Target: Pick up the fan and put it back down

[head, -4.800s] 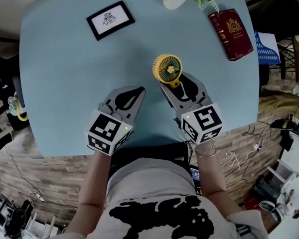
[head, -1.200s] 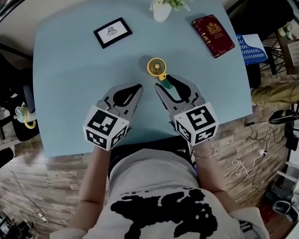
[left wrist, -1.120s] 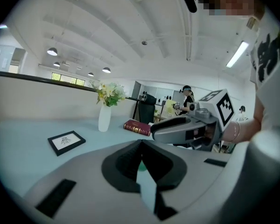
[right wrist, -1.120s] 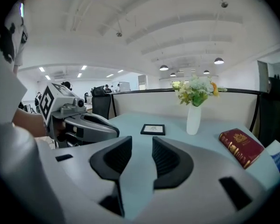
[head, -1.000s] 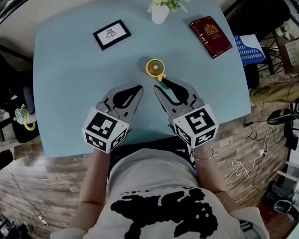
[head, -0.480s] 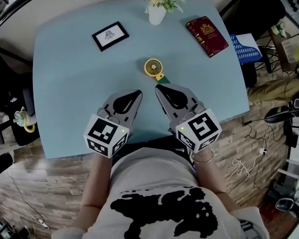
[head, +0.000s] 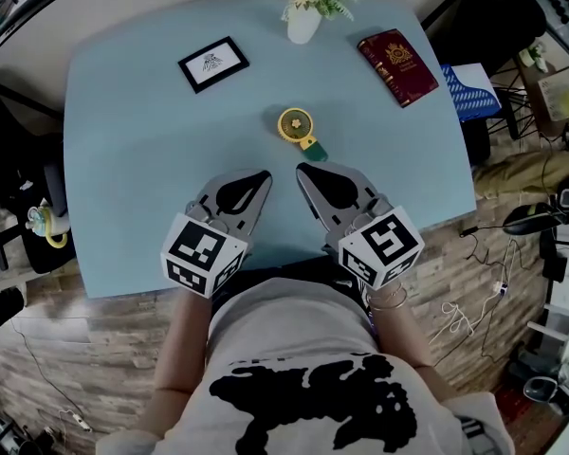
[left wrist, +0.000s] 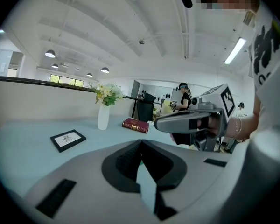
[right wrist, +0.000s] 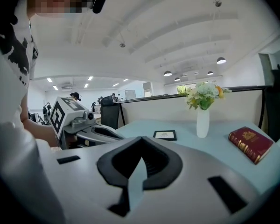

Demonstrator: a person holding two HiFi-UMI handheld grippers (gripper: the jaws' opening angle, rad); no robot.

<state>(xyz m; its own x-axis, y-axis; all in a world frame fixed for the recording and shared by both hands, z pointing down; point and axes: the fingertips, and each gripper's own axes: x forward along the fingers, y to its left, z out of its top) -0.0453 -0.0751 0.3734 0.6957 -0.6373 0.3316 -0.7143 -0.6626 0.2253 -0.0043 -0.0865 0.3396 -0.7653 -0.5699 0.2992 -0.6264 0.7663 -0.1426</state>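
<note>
drawn back from the fan (head: 297,127), which lies mid-frame on the desk (head: 123,150), the right hand-held gripper (head: 305,170) has its jaws pressed together on nothing, so the put-down looks done and only withdrawal remains.

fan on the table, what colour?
The fan has a yellow round head and a green handle; it shows best in the head view.

Looking at a smooth, matt blue tabletop (head: 152,159). Seeing yellow plastic on the fan (head: 296,126), matt grey plastic on the left gripper (head: 266,173) and right gripper (head: 302,169), a smooth white vase (head: 304,25) and wooden floor planks (head: 104,330).
</note>
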